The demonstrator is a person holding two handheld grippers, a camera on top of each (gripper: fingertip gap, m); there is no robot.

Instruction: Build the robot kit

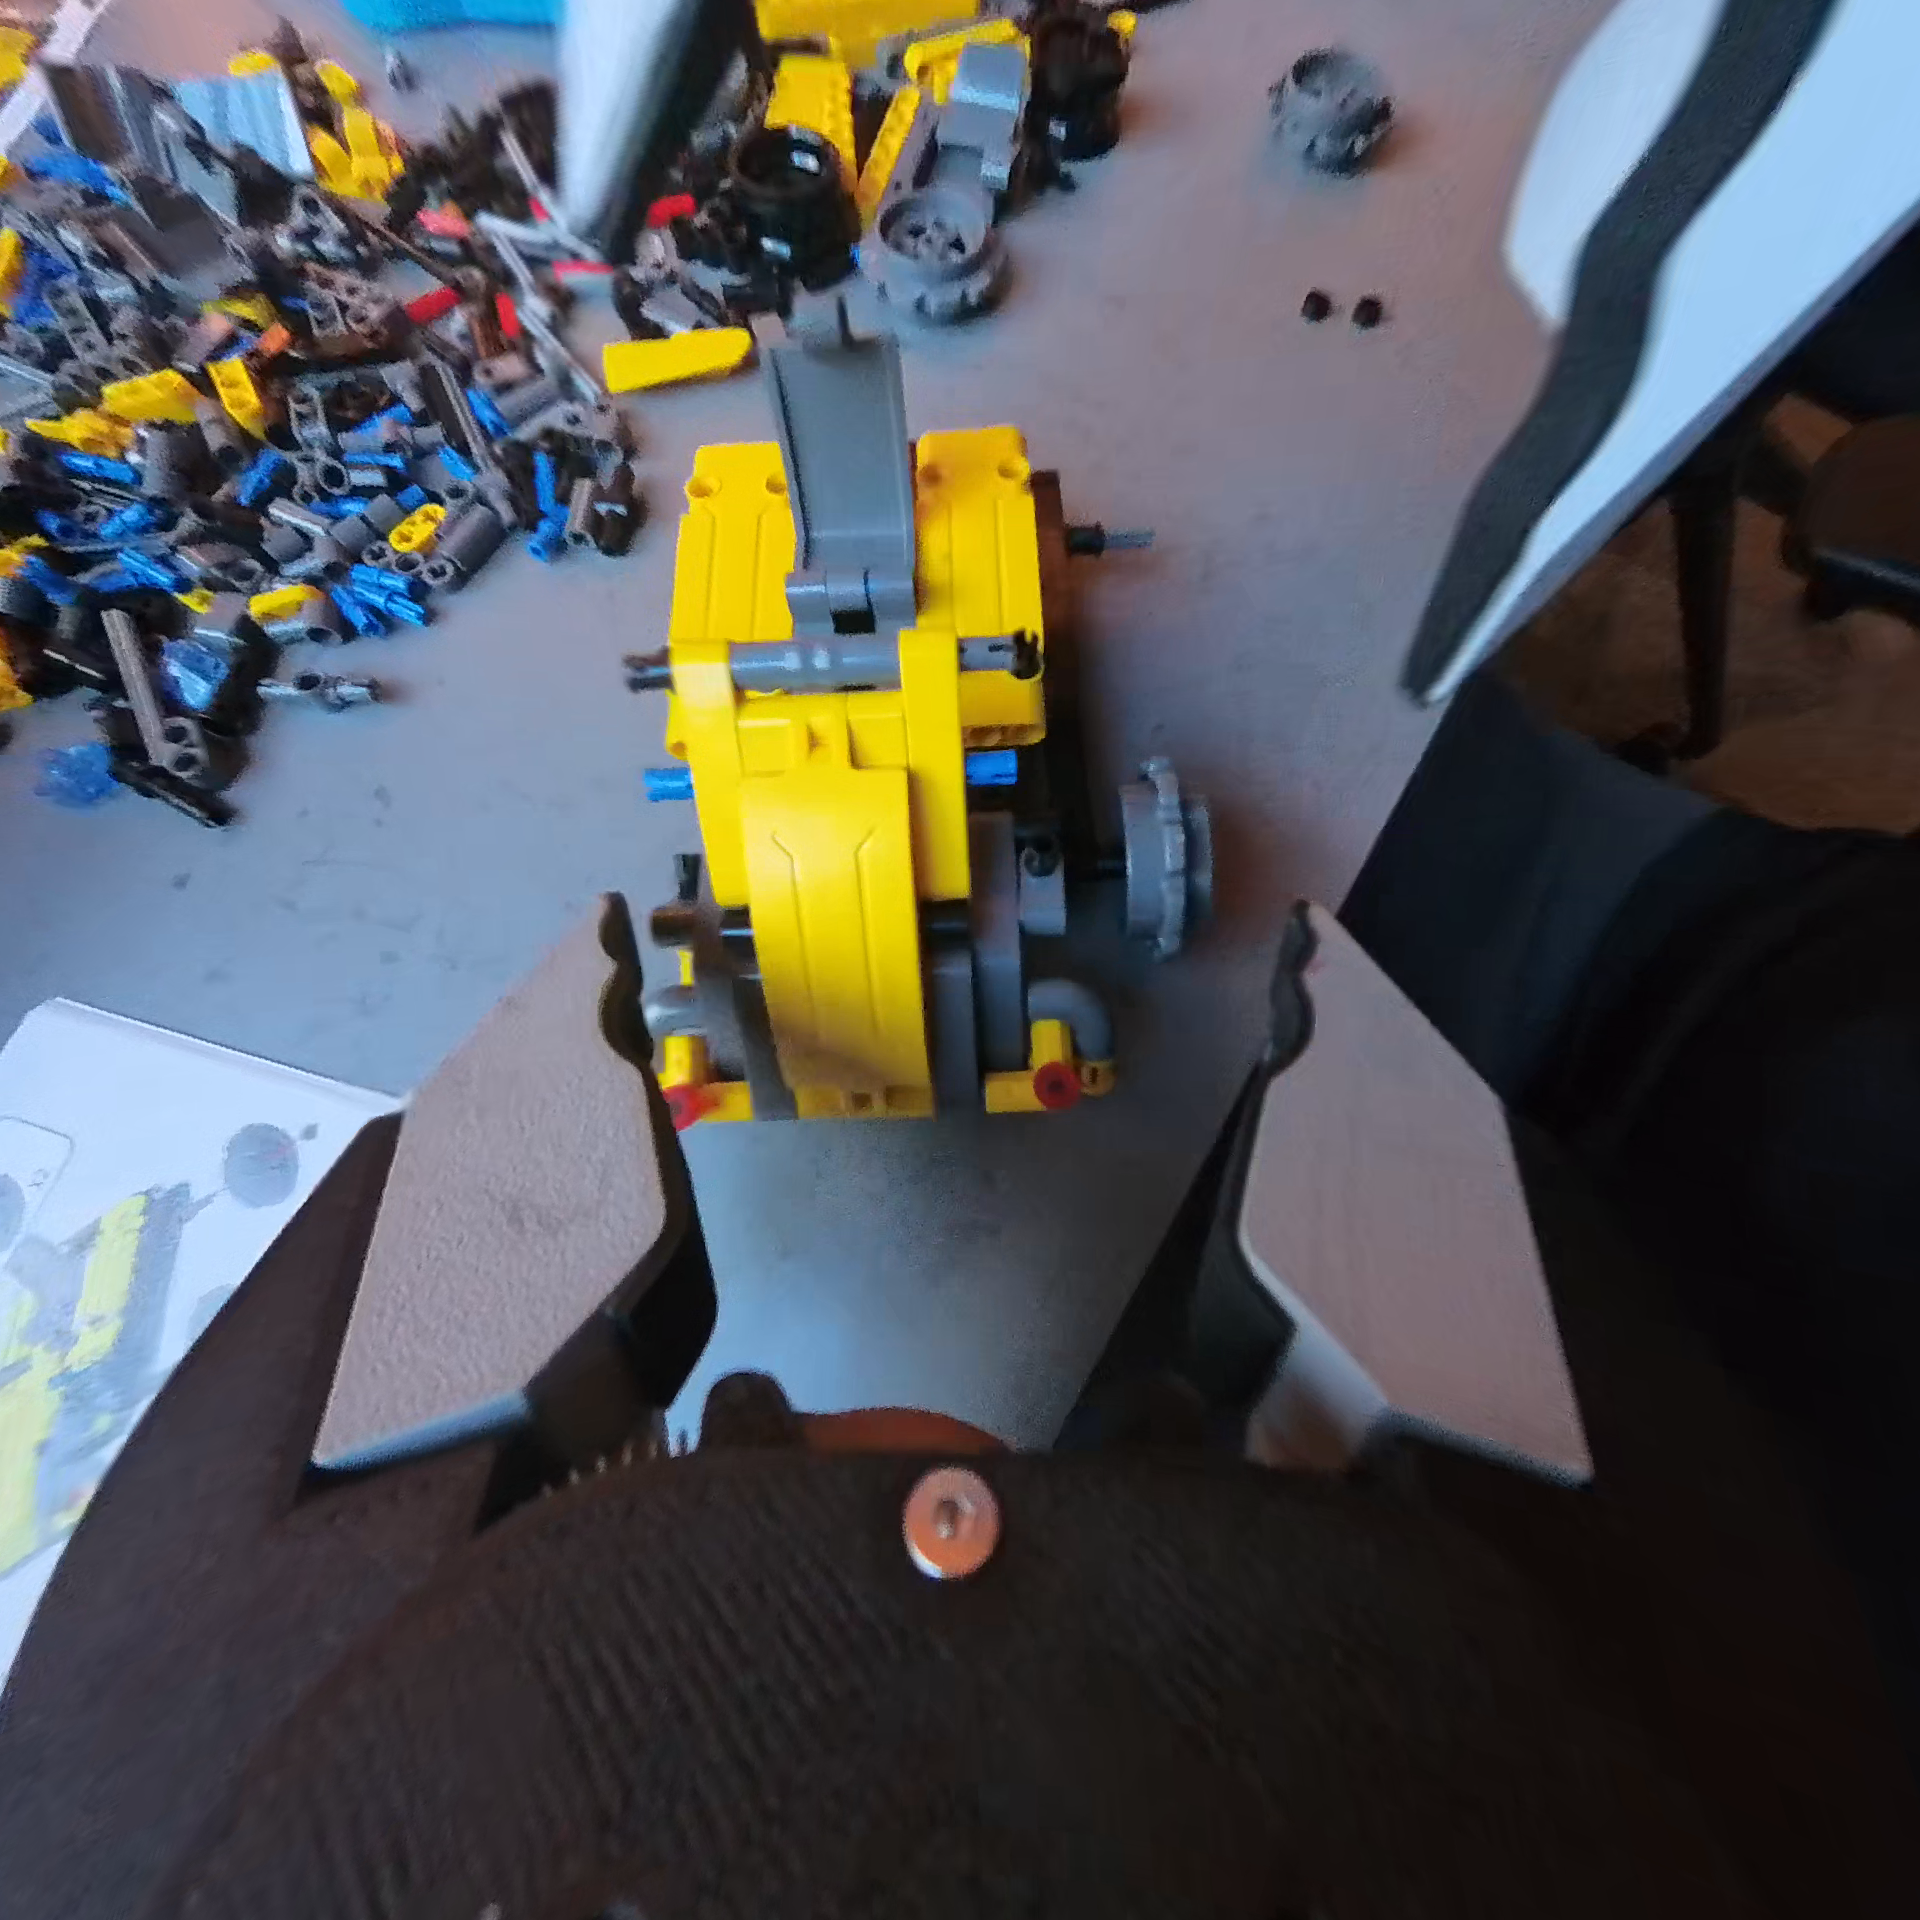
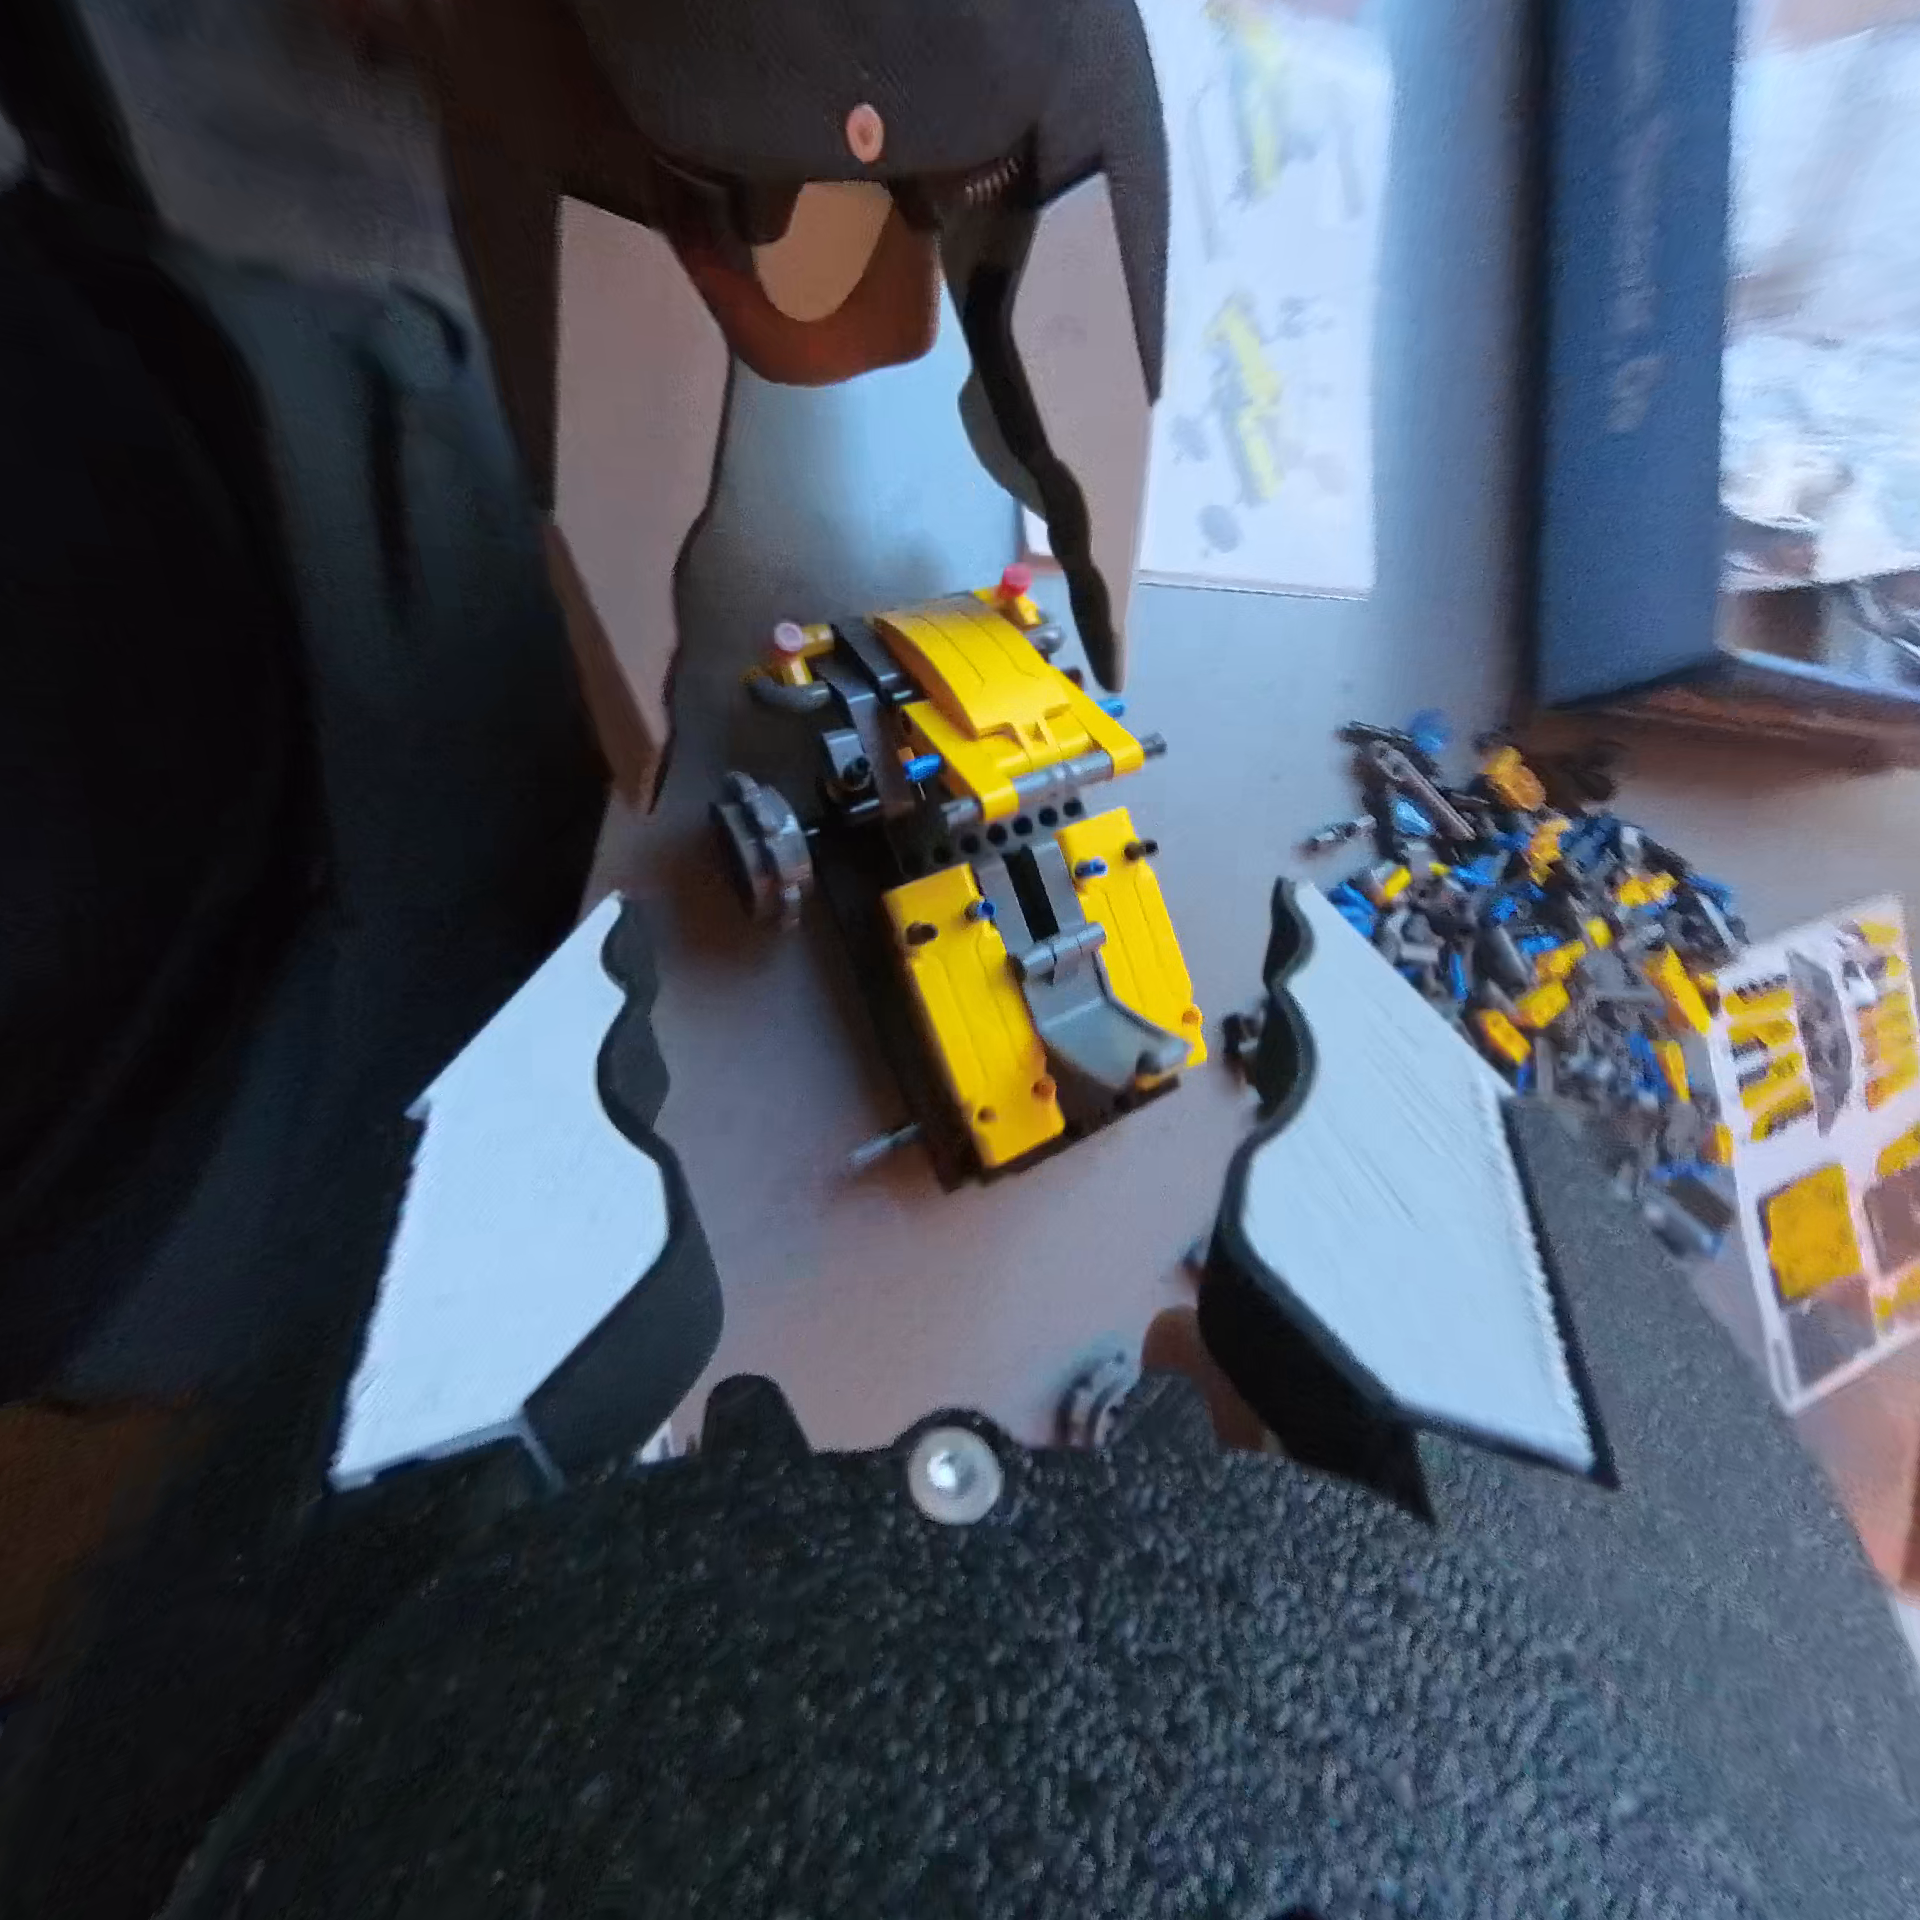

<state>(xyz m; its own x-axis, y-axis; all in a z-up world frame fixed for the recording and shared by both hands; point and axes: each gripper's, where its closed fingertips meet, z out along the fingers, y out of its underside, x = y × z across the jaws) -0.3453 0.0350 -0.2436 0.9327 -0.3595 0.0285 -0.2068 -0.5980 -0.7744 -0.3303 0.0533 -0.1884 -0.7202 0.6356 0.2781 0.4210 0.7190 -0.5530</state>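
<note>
A half-built yellow and grey brick vehicle [image 1: 852, 769] lies on the grey table [image 1: 1195, 436], with one grey wheel hub [image 1: 1164, 862] on its side. My left gripper [image 1: 951, 935] is open and empty, its jaws spread on either side of the model's near end. In the right wrist view the model [image 2: 987, 894] lies just beyond my right gripper [image 2: 951, 935], which is open and empty. The left gripper [image 2: 883, 675] shows there from the far side, open around the model's other end.
A heap of loose blue, black and yellow parts [image 1: 260, 436] lies at the left, with more parts and wheels [image 1: 935, 249] behind. An instruction booklet [image 1: 125, 1247] lies at the near left. A second printed sheet [image 2: 1829, 1143] and a dark box [image 2: 1631, 364] show in the right wrist view.
</note>
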